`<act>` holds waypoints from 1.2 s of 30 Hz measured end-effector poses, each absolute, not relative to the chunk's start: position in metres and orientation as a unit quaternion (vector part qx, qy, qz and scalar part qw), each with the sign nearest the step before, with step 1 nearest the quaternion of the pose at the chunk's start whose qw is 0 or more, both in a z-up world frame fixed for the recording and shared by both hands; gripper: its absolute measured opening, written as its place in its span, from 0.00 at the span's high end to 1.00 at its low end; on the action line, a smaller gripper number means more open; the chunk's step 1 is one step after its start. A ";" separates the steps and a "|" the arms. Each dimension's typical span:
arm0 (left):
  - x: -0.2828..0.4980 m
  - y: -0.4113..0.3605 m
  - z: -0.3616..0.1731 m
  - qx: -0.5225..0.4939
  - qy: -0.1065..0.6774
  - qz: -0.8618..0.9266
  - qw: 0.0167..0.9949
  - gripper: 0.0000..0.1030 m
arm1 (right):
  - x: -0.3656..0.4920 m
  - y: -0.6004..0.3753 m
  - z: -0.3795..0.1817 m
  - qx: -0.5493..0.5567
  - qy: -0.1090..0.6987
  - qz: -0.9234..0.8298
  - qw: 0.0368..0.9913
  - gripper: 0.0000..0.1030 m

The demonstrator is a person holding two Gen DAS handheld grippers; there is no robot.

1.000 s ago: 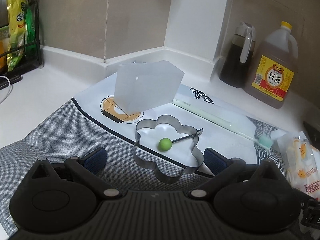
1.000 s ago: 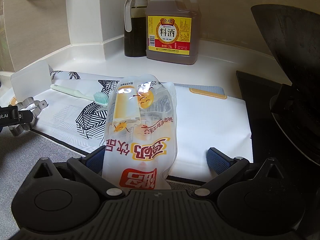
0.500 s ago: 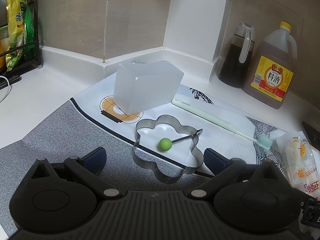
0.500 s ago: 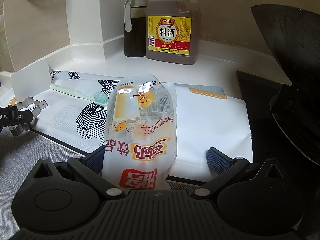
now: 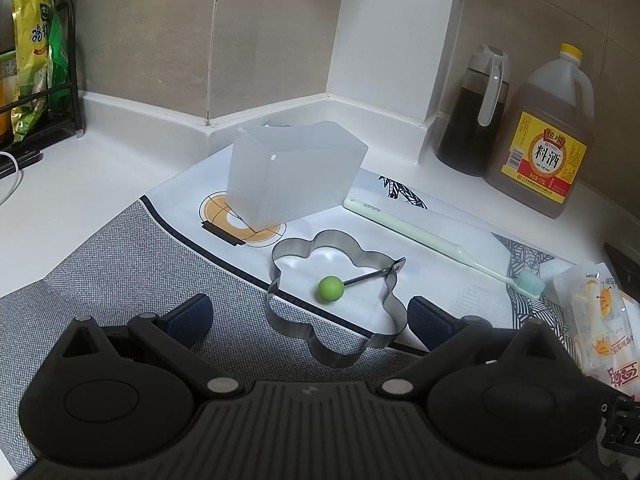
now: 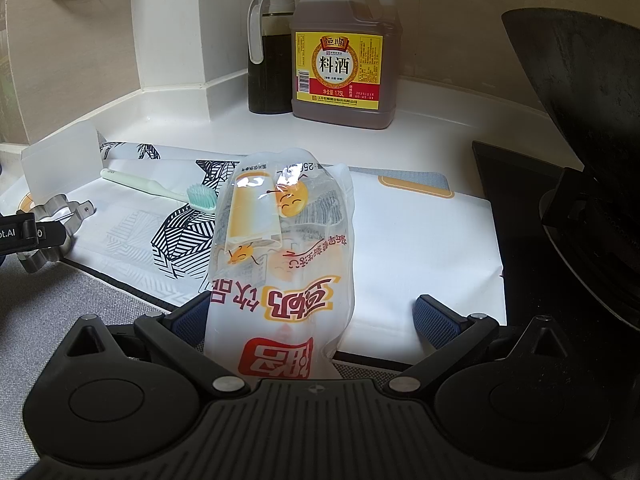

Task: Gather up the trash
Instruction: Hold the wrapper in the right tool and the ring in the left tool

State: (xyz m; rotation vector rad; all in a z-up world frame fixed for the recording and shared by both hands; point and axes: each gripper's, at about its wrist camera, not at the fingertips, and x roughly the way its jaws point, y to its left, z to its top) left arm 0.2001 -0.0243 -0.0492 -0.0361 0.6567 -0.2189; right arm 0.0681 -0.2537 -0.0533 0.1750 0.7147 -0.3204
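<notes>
I am holding my right claw [image 6: 314, 314] wide open over the worktop [image 6: 432, 128], its blue pads [image 6: 434, 322] spread far apart. The empty drink pouch [image 6: 280, 248] is lying lengthwise between them on the white mat [image 6: 420, 248], its printed end reaching back toward my claw's body. It sits closer to the left pad, though I cannot tell whether that pad is touching it, and I am gripping nothing.

I am keeping my left claw [image 5: 308, 314] just as wide open and empty, hovering over the grey mat [image 5: 120, 248]. The flower-shaped metal ring [image 5: 340, 344] with its green knob [image 5: 331, 289] is lying ahead between the fingers. Just behind it a frosted plastic box [image 5: 296, 178] is standing, and a pale green toothbrush [image 5: 440, 240] is lying to the right. The pouch is showing at that view's right edge. A cooking wine jug [image 6: 344, 52] and a dark bottle [image 6: 270, 56] are standing against the wall.
</notes>
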 end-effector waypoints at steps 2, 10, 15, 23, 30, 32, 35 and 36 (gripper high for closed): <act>0.200 -0.025 -0.049 -0.018 0.322 -0.107 0.941 0.00 | 0.068 -0.254 -0.053 0.085 0.348 -0.156 0.921 0.00; 0.200 -0.024 -0.049 -0.018 0.322 -0.107 0.941 0.00 | 0.069 -0.254 -0.054 0.085 0.347 -0.156 0.921 0.00; 0.200 -0.025 -0.049 -0.019 0.321 -0.107 0.941 0.00 | 0.069 -0.254 -0.054 0.085 0.347 -0.156 0.921 0.00; 0.200 -0.025 -0.049 -0.018 0.321 -0.107 0.941 0.00 | 0.069 -0.253 -0.053 0.083 0.347 -0.157 0.921 0.00; 0.200 -0.025 -0.050 -0.018 0.320 -0.107 0.941 0.00 | 0.067 -0.248 -0.052 0.079 0.352 -0.155 0.920 0.00; 0.200 -0.025 -0.050 -0.018 0.320 -0.107 0.941 0.00 | 0.065 -0.247 -0.051 0.082 0.351 -0.155 0.920 0.00; 0.200 -0.025 -0.050 -0.018 0.320 -0.106 0.941 0.00 | 0.065 -0.247 -0.052 0.080 0.351 -0.155 0.920 0.00; 0.200 -0.025 -0.050 -0.018 0.320 -0.107 0.941 0.00 | 0.065 -0.247 -0.052 0.080 0.351 -0.154 0.920 0.00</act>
